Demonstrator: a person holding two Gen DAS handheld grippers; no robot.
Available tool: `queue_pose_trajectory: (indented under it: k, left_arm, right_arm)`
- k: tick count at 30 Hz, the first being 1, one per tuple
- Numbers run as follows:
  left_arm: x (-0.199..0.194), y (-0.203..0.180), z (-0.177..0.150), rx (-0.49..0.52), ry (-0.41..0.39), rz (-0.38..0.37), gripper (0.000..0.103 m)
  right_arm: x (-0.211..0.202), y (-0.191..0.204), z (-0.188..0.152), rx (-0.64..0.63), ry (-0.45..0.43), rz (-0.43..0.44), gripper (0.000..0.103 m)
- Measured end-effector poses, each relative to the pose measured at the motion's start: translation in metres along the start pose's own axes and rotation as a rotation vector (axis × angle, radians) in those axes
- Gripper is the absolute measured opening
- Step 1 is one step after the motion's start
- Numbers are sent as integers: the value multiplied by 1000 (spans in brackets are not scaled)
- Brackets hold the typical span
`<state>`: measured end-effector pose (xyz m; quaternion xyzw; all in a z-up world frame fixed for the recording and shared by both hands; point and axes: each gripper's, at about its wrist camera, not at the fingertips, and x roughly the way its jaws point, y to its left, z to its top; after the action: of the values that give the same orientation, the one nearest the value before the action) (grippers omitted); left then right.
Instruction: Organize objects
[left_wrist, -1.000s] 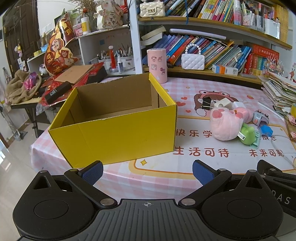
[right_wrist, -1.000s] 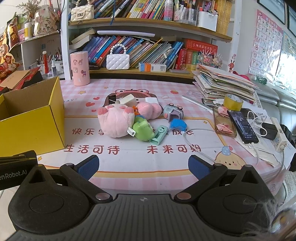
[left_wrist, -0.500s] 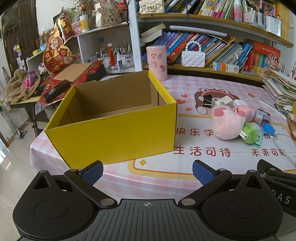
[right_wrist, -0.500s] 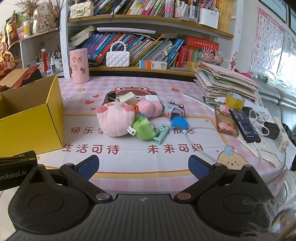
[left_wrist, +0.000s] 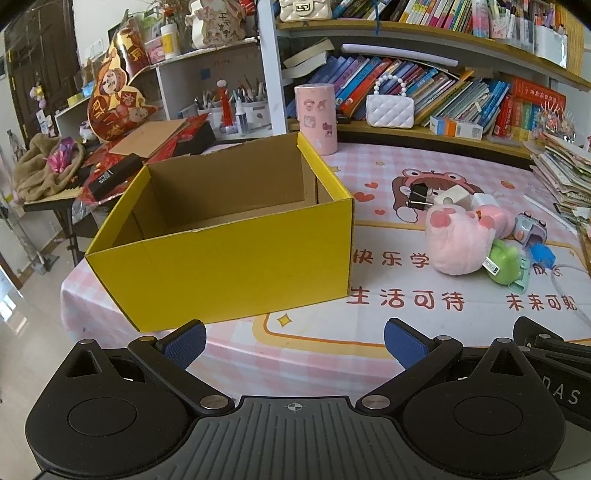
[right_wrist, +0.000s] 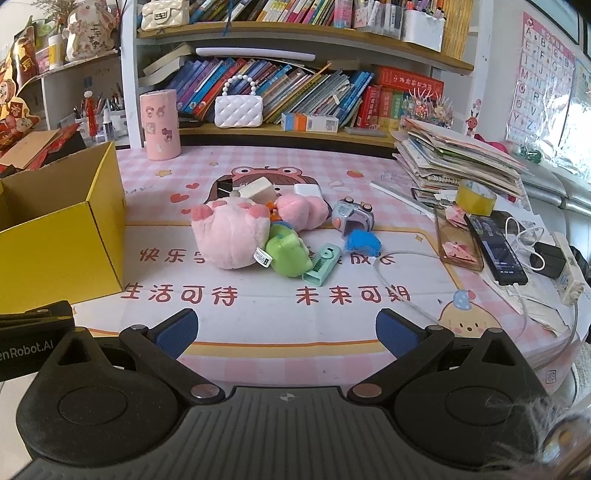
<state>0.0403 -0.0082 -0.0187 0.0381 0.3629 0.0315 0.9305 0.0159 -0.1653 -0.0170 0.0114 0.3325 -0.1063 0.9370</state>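
Over the last second both grippers have edged forward toward the table (right_wrist: 258, 317): the yellow box (left_wrist: 229, 273) fills more of the left wrist view than it did, and the heap of small things sits closer and lower in the right wrist view. Nothing on the table has shifted, and no object has been picked up.

The left gripper (left_wrist: 293, 341) has its jaws spread wide and holds nothing; the box stands at its twelve o'clock, just past the fingertips, open at the top and showing only bare cardboard inside. The right gripper (right_wrist: 286, 332) is likewise spread and empty. At its twelve o'clock lies the heap: a pink plush paw (right_wrist: 229, 234) touching a green frog toy (right_wrist: 288, 254), with a mint-green clip (right_wrist: 322, 267) just beside the frog at about one o'clock. A blue piece (right_wrist: 362, 242) and a small grey toy (right_wrist: 352, 218) lie farther back toward one o'clock, and a second pink plush (right_wrist: 301, 210) sits behind the frog. The box edge shows at the right gripper's ten o'clock.

The change reads as an approach, not a grasp. The sorting appears to be at its very start, since the box is empty and the heap undisturbed. The right gripper looks the likelier to make the first pick, probably the plush paw or the frog, the nearest items.
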Motion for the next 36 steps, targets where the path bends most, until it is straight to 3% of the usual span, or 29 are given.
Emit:
queue_pose_trajectory:
  k: [25, 28, 33, 36]
  left_arm:
    - [21, -46, 8, -26, 66, -41, 103]
    - [26, -53, 10, -49, 79, -48, 103]
    - [31, -59, 17, -101, 77, -16, 103]
    - [34, -61, 21, -133, 74, 15, 103]
  right_arm:
    - [32, -50, 14, -4, 13, 28, 101]
    - [45, -58, 18, -8, 28, 47, 92]
    - [71, -70, 26, -28, 65, 97, 64]
    - [90, -73, 31, -55, 71, 132, 59]
